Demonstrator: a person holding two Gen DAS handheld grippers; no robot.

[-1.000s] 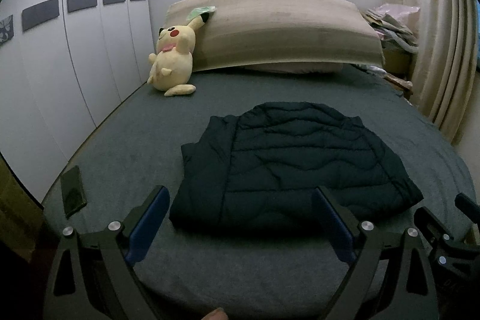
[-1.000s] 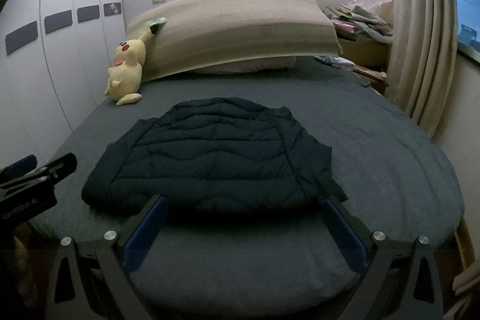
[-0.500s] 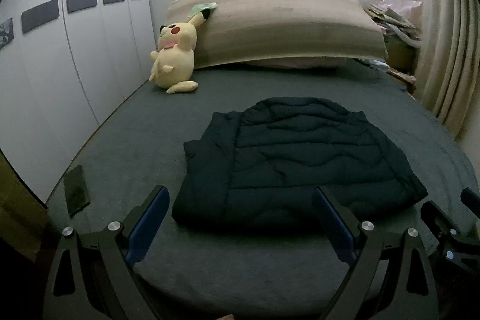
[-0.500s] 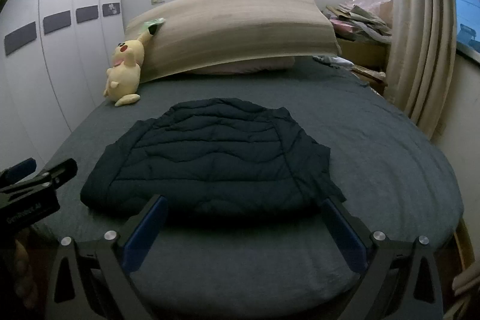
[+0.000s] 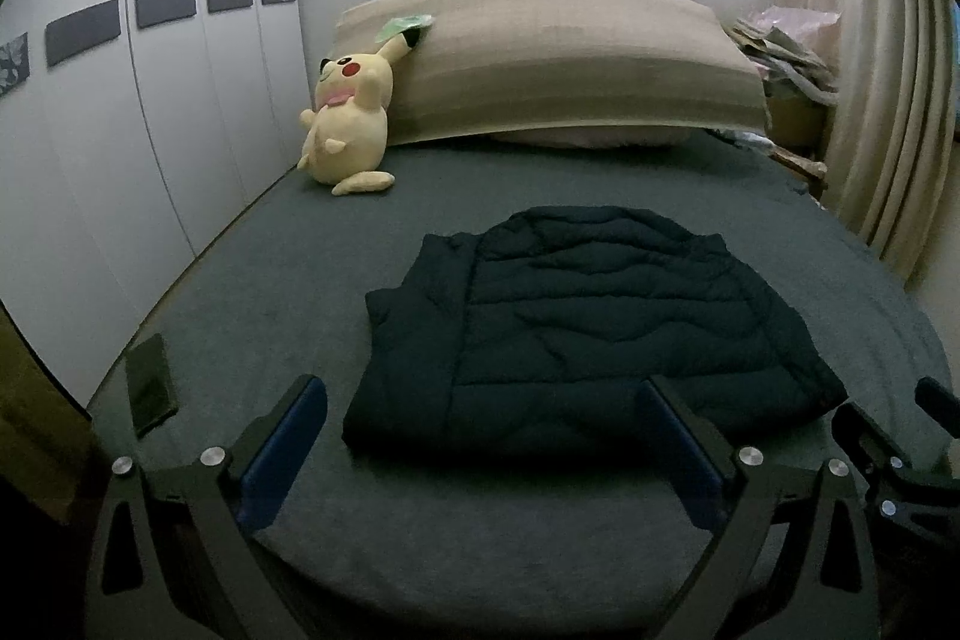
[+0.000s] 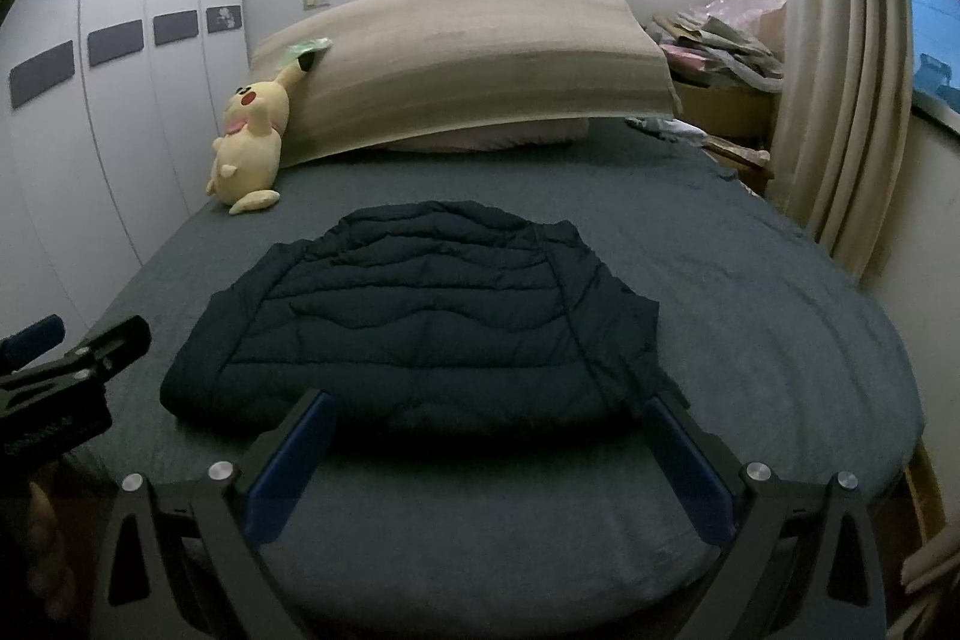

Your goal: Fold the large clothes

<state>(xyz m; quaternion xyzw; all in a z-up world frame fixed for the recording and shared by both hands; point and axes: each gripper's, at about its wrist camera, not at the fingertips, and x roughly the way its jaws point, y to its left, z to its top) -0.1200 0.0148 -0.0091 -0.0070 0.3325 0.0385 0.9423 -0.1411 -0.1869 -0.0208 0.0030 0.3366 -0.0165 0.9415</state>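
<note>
A dark quilted puffer jacket [image 5: 600, 328] [image 6: 420, 328] lies folded flat in the middle of the grey bed [image 5: 270, 292] [image 6: 780, 340]. My left gripper [image 5: 480, 388] hovers over the bed's near edge, just short of the jacket's front hem. Its jaws are opening, and nothing is pressed between the blue pads. My right gripper [image 6: 487, 400] hangs open the same way in front of the hem, touching nothing. Each gripper shows at the edge of the other's view: the left gripper [image 6: 78, 358] at the left, the right gripper [image 5: 900, 436] at the right.
A yellow plush toy [image 5: 348, 130] leans on a long beige pillow [image 5: 570, 58] at the headboard. A dark phone [image 5: 150, 382] lies near the bed's left edge. White wardrobe doors [image 5: 150, 130] stand at left, curtains [image 6: 840, 100] and a cluttered bedside stand [image 6: 720, 46] at right.
</note>
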